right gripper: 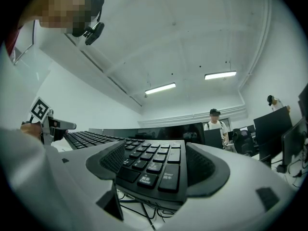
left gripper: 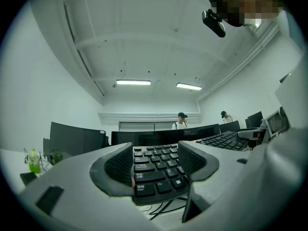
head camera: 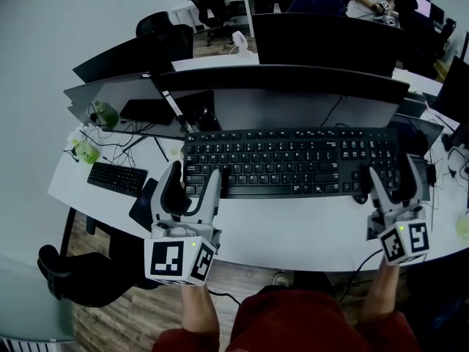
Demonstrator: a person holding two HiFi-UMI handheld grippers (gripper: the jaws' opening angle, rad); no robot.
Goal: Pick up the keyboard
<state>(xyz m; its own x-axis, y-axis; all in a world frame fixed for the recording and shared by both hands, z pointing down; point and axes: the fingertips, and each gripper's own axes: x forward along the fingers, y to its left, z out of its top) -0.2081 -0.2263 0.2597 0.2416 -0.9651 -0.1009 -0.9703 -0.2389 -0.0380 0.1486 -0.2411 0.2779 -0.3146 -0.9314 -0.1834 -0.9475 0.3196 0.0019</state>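
Above the near edge of the white desk [head camera: 293,229], a black keyboard [head camera: 293,160] hangs level between the two grippers, lengthwise across the person's front. The left gripper [head camera: 192,185] is clamped on the keyboard's left end, one jaw at its far edge and the other at its near edge, with the Ctrl corner sitting between the ribbed pads [left gripper: 120,166]. The right gripper [head camera: 396,182] grips the right end the same way, the number pad and Enter key lying between its jaws. Both gripper views show the keyboard's underside clear of the desk, with loose cables [right gripper: 139,208] and bare white surface showing beneath it.

Behind the keyboard, along the desk's back edge, stands a wide dark monitor [head camera: 286,83], with more monitors beyond. Toward the desk's left end lies a second, smaller keyboard [head camera: 117,178], well apart from the held one, and farther back on that side stands a green bottle [head camera: 106,113]. Near the left corner, down on the floor, sits a black chair [head camera: 80,273]. People stand at other desks farther off in the room
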